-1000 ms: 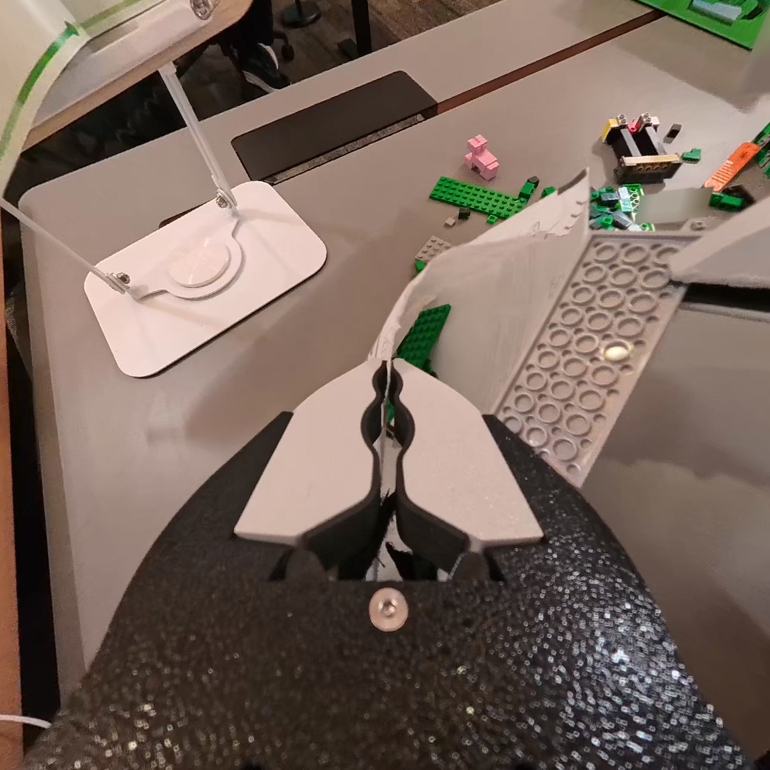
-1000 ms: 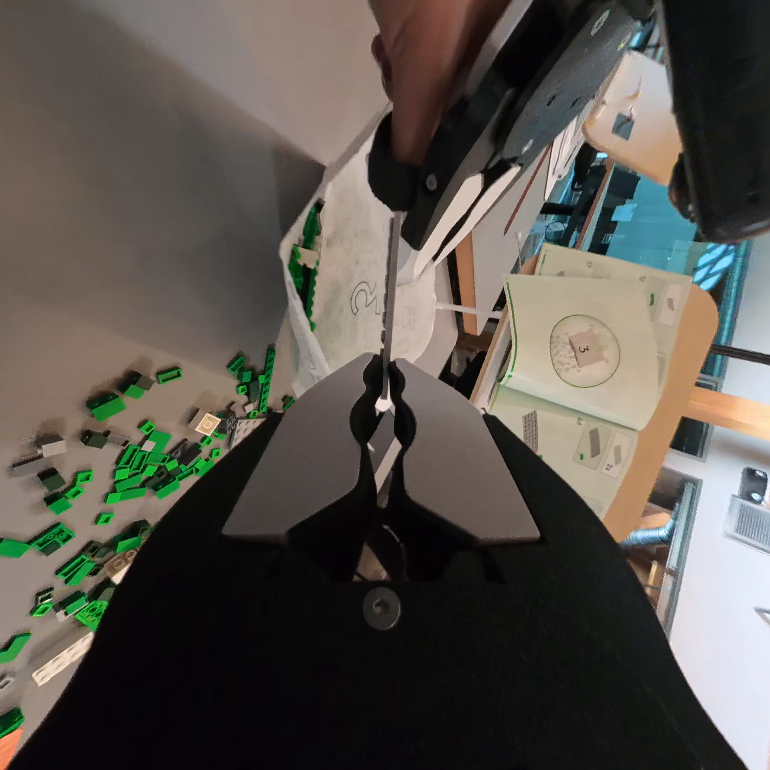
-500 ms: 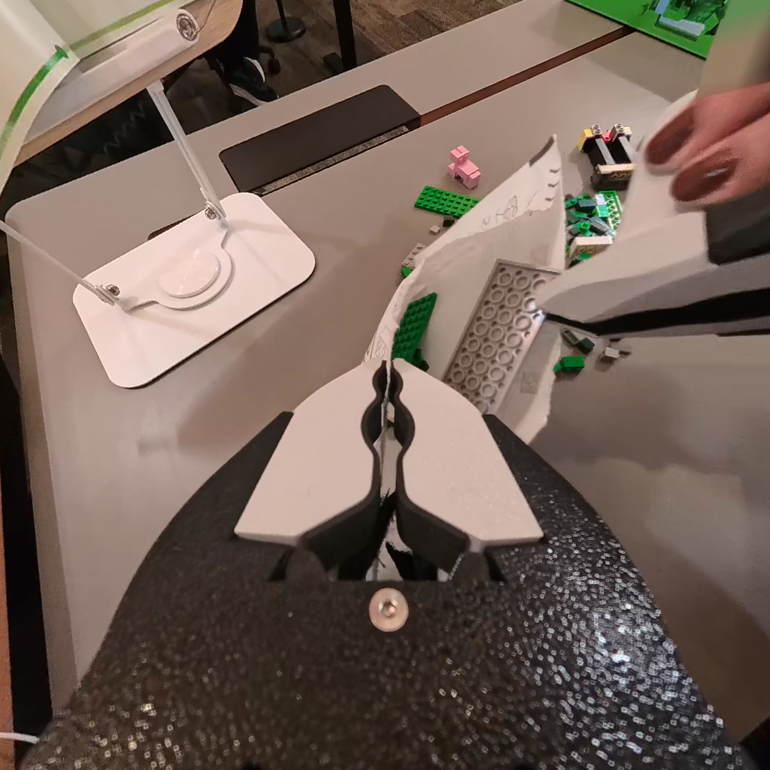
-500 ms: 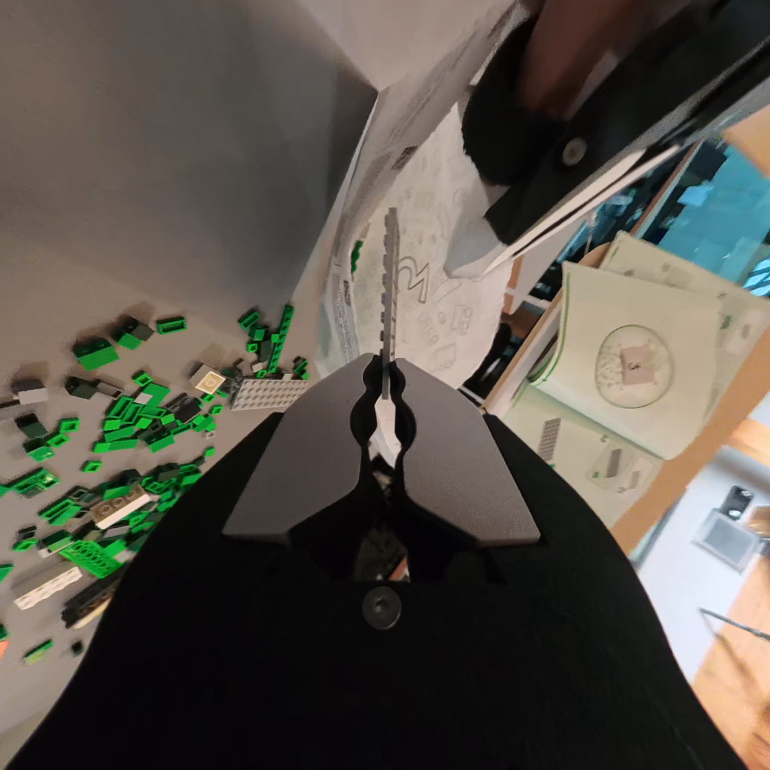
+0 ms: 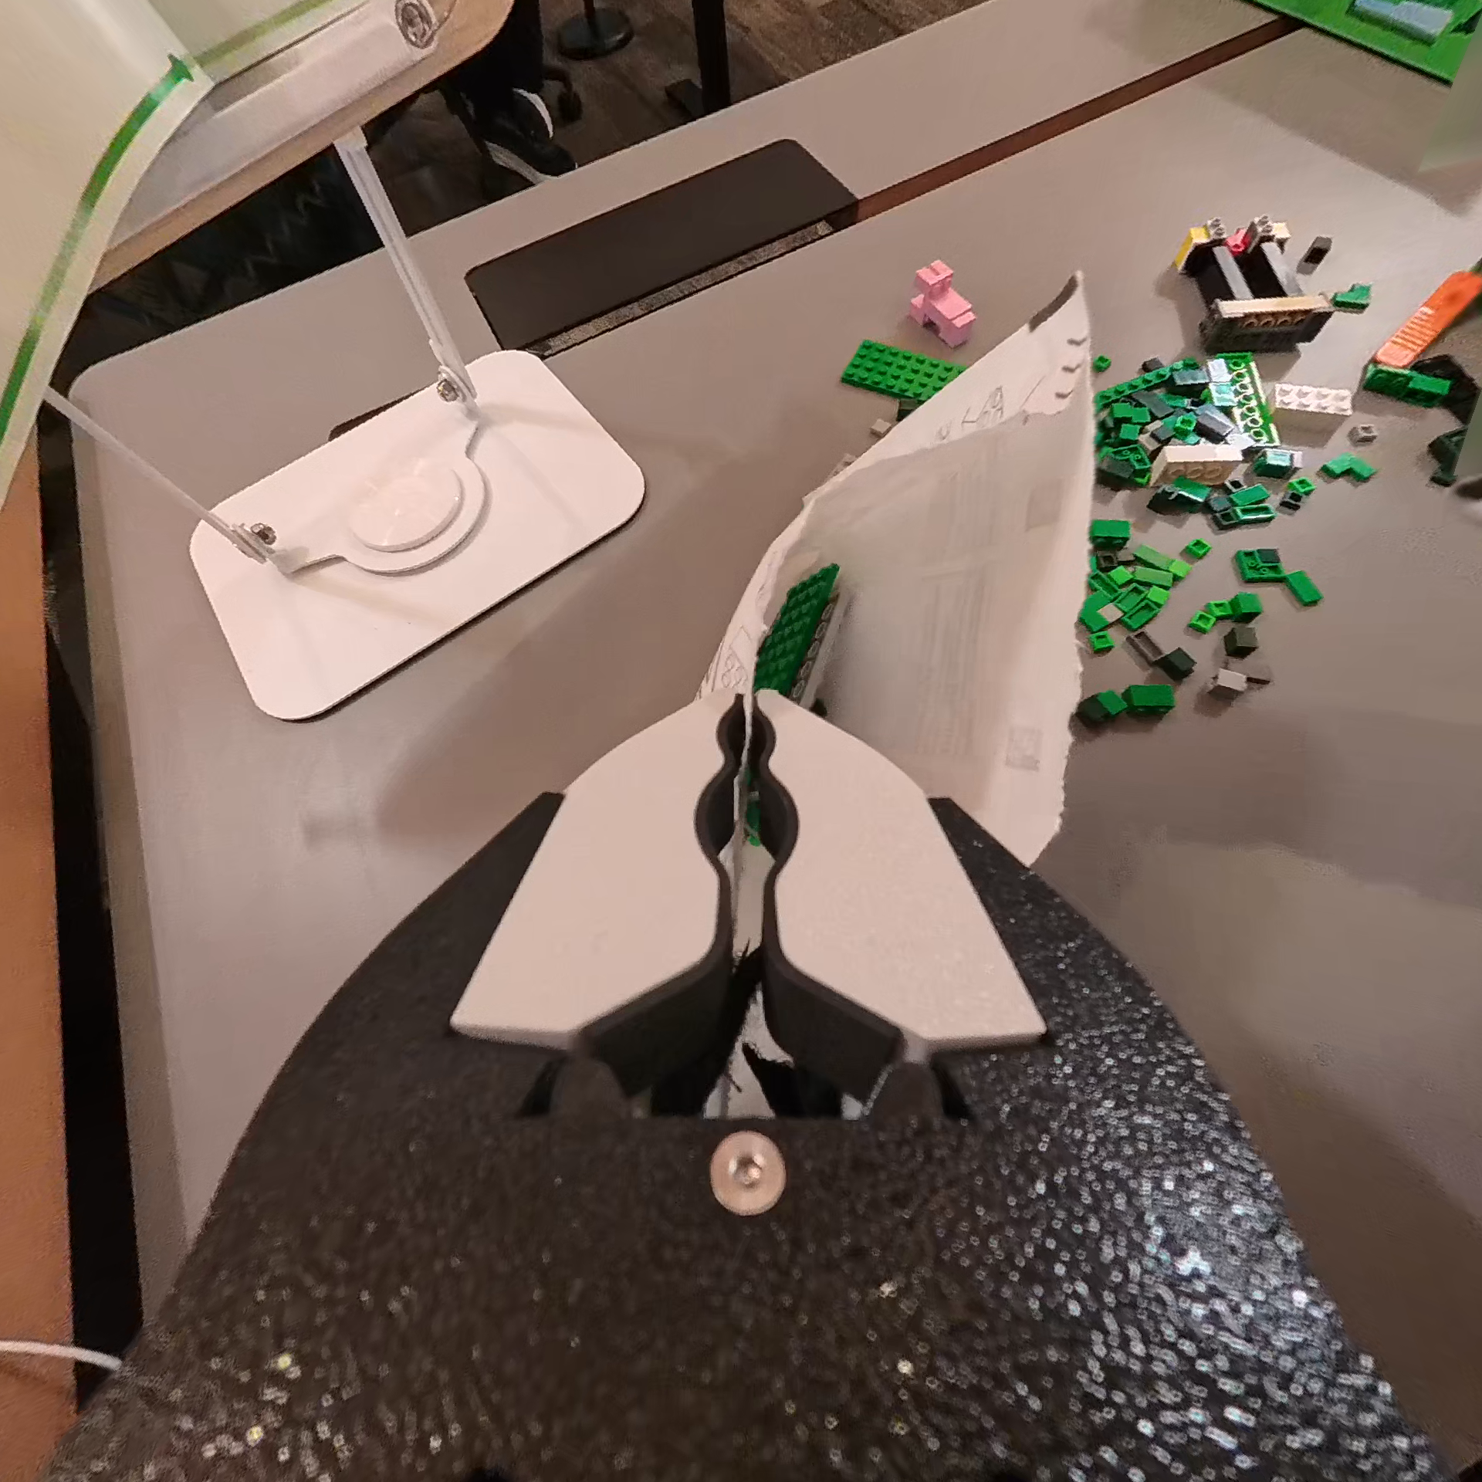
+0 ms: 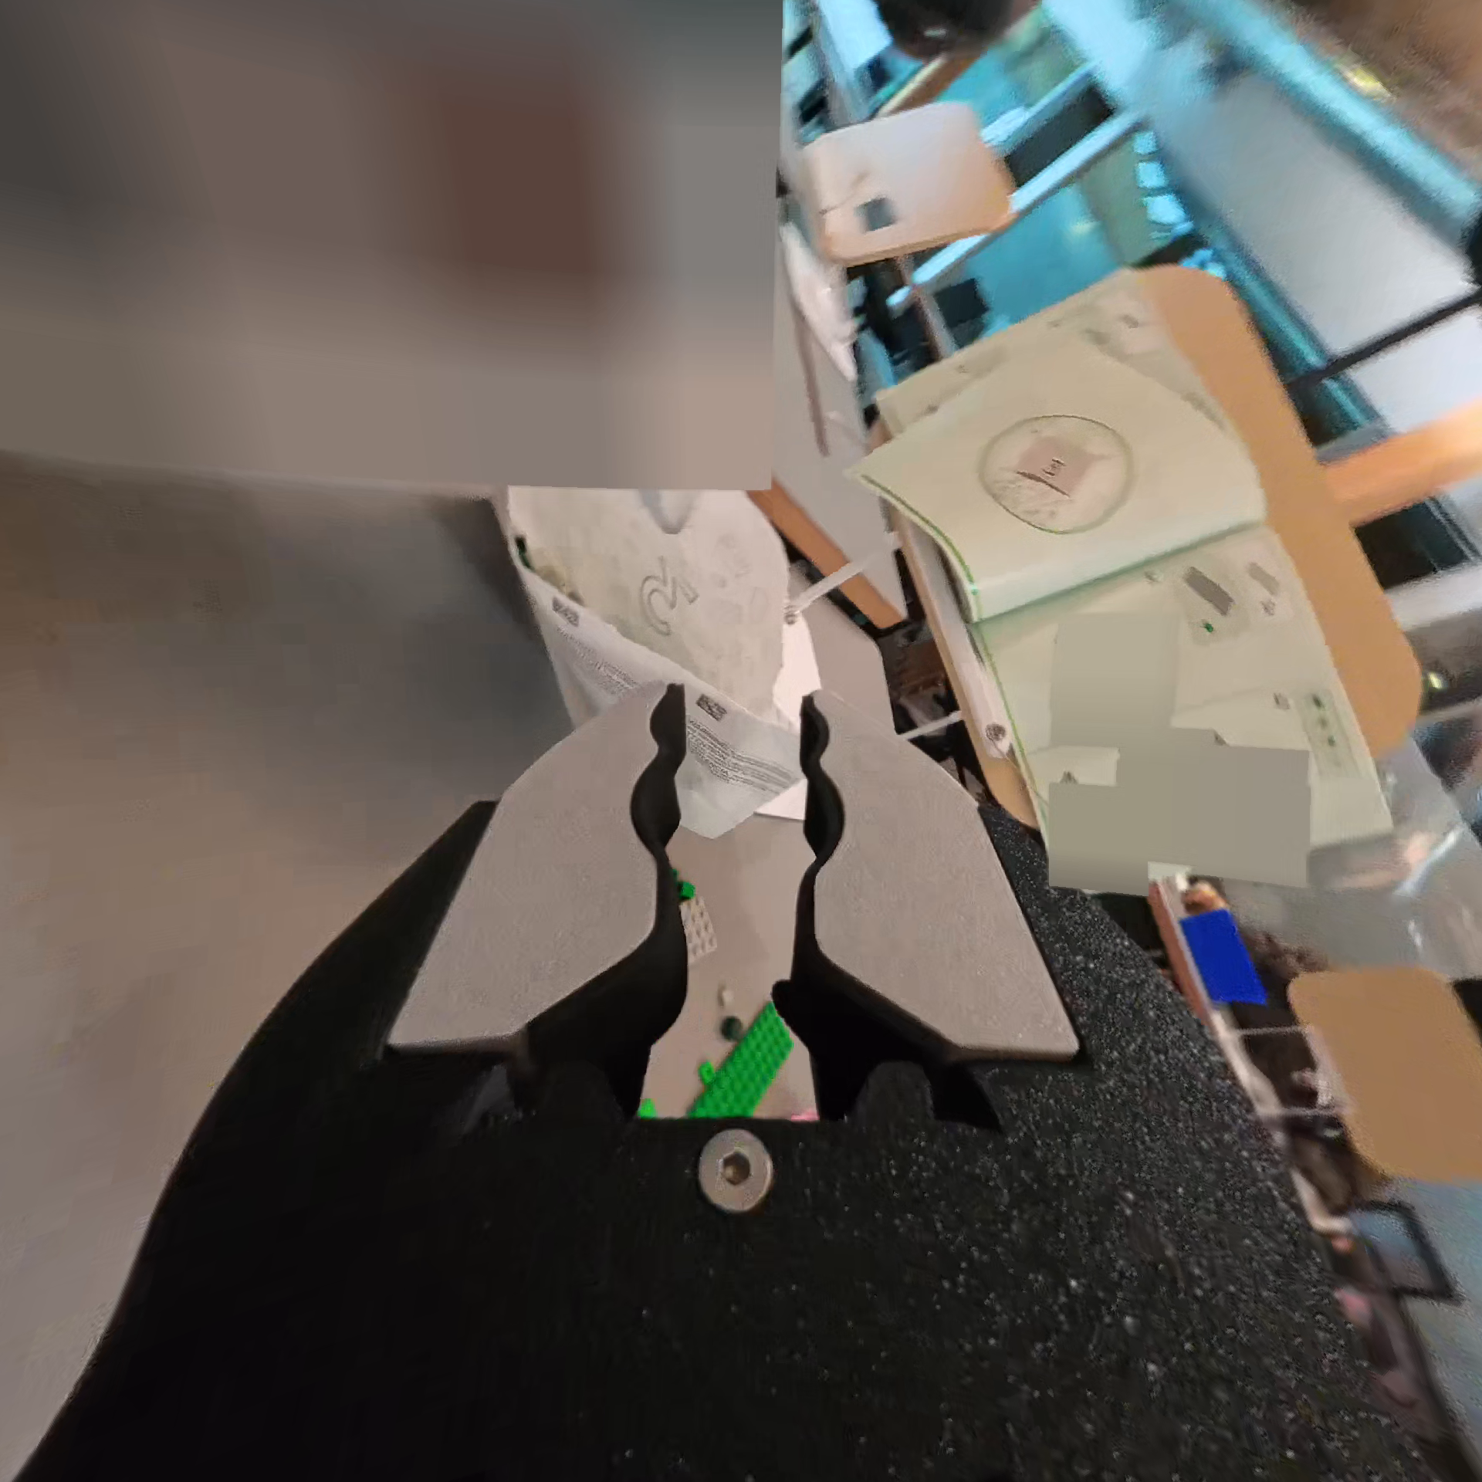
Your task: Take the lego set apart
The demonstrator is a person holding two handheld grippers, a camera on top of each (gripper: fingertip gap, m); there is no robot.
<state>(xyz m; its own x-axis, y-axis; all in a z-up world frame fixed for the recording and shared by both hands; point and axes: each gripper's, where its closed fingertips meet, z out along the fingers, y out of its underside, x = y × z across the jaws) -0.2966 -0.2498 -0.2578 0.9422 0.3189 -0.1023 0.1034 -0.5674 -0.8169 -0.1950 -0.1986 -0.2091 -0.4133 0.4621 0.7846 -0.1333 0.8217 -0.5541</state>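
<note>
My left gripper [image 5: 750,706] is shut on the torn rim of a white paper bag [image 5: 946,577] and holds it open above the grey table. A green plate [image 5: 794,633] stands inside the bag with a grey plate edge [image 5: 826,641] beside it. My right gripper [image 6: 738,706] is open and empty, held above the table with the bag [image 6: 674,609] just beyond its fingertips. Under it lie a green plate [image 6: 746,1066] and a small grey plate [image 6: 698,922]. Loose green pieces [image 5: 1163,497] lie scattered right of the bag.
A pink pig figure [image 5: 940,305], a flat green plate [image 5: 898,373], a small black build [image 5: 1243,281] and an orange brick separator [image 5: 1427,329] lie behind the bag. A white stand base [image 5: 417,529] sits at the left. An open instruction booklet [image 6: 1123,521] rests on a stand. Some 12 cm of space lies between my two pairs of fingers. Left tips and right tips are each some 30 cm from the green plate [image 6: 746,1066]. Look for it in the left wrist view [image 5: 929,386] too.
My right gripper held a grey plate at the bag's mouth; it has let go, opened and pulled back out of the left view. The left gripper still pinches the bag.
</note>
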